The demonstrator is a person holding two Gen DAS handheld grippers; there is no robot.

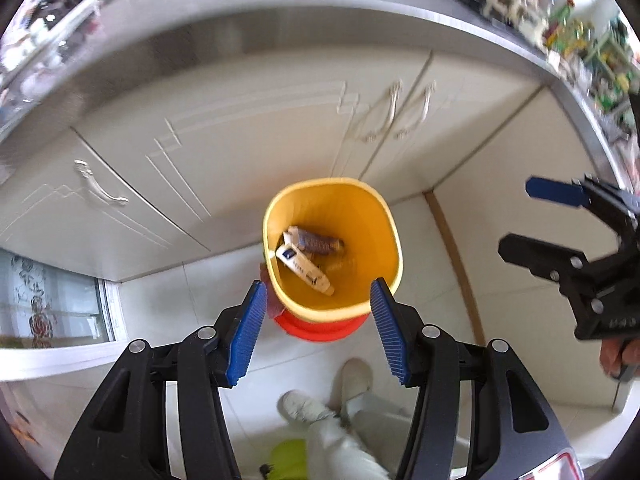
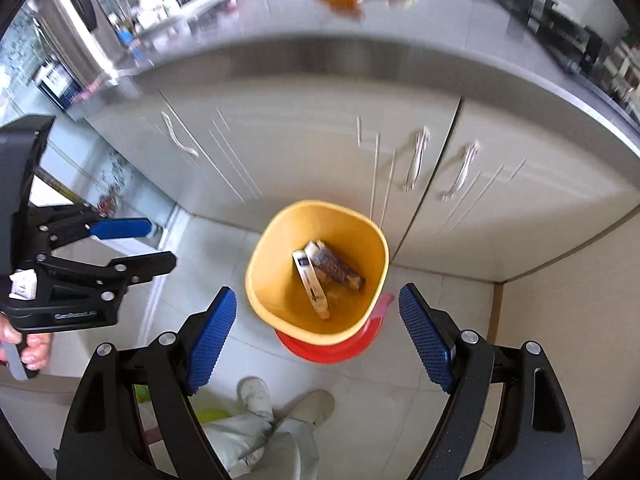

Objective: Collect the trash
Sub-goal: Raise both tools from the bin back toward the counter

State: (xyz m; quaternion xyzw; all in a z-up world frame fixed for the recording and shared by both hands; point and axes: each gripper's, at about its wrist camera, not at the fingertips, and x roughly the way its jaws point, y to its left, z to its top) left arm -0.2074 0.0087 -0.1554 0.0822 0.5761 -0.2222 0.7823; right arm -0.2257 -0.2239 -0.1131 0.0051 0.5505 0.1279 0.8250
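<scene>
Two empty claws: my left claw (image 1: 318, 328) half spread, my right claw (image 2: 316, 334) wide. Yellow bin (image 1: 390, 236) sits on the floor at 12 o'clock. Inside lie a white tube (image 1: 306, 270), long axis 10-to-4, and a brown wrapper (image 1: 320, 243). Both probably light, crushable; grip mid-body. More litter blurs on the tabletop (image 2: 360, 56).

Left tongs (image 1: 318, 332) and right tongs (image 2: 316, 340) both point steeply down, jaws apart, nothing between them
</scene>
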